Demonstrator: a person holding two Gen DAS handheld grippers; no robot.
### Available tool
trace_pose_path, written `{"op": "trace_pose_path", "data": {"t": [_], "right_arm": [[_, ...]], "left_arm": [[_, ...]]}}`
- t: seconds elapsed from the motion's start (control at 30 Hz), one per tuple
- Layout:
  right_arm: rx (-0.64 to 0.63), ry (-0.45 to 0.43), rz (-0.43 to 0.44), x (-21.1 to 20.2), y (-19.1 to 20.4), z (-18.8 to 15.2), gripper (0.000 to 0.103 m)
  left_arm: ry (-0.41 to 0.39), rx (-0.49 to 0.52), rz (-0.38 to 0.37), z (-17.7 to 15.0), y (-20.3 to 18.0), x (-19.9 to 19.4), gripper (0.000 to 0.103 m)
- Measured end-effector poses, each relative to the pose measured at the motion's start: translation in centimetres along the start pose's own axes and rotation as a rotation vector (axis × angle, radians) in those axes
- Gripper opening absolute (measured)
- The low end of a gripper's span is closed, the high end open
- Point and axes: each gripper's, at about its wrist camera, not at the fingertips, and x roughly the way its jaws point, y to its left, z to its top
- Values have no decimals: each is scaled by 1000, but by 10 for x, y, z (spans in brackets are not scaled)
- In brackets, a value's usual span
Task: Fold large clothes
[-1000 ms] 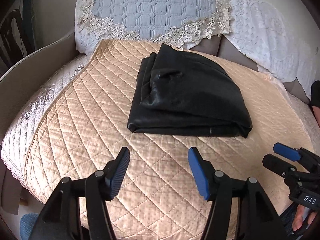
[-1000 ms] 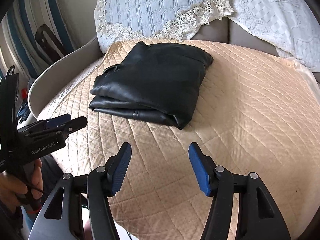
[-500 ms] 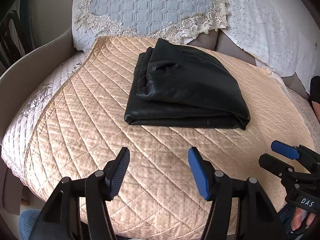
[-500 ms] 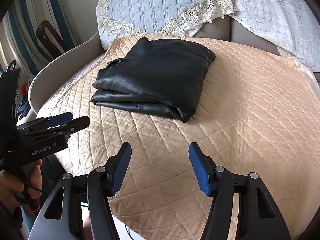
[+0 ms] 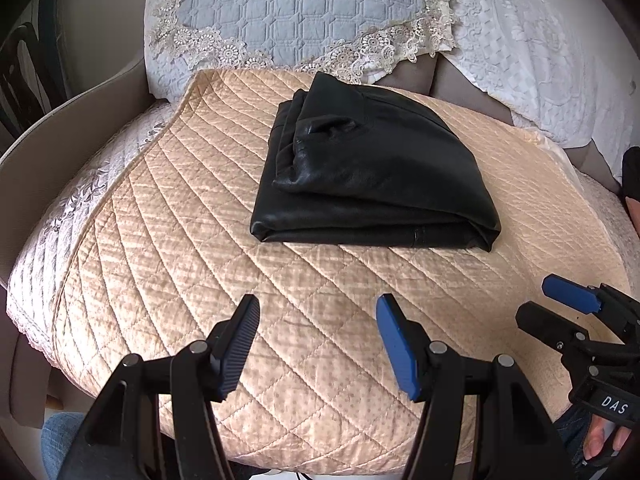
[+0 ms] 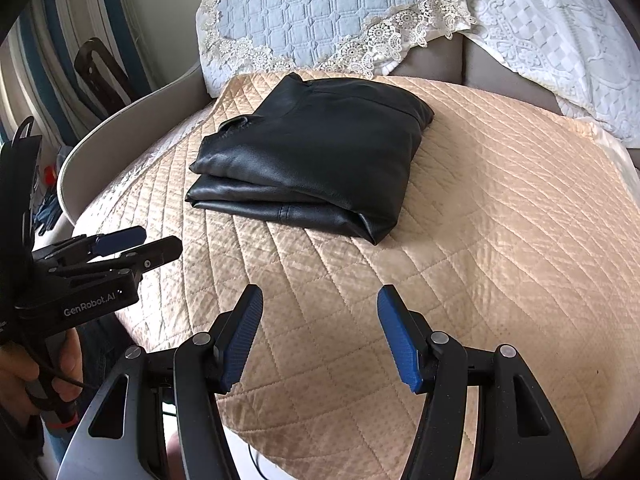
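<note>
Nearest, the left tongs [image 5: 318, 344] and right tongs [image 6: 320, 336] both stand wide apart, empty, touching nothing, above the quilted beige cover [image 5: 168, 248]. Farther back, the folded black garment [image 5: 376, 176] lies on it.

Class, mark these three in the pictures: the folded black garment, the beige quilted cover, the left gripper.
folded black garment [image 5: 384, 184], left wrist view, top panel.
beige quilted cover [image 6: 500, 220], right wrist view, bare quilting.
left gripper [image 5: 318, 344], left wrist view, midway between fingertips.
</note>
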Motion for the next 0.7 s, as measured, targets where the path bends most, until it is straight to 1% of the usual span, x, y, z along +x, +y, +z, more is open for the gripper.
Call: {"op": "trace_pose_path", "data": {"t": [0.1,0.23,0.7], "right_arm": [[0,2,1,0,0,-1,60],[3,5,-2,0,1,-2,60],[4,5,-3,1,1,-2,60]], "left_arm": [[2,8,11,-1,-2,1,63],[7,5,-1,-1,-2,2,63],[3,9,17,-1,-1,0,63]]}}
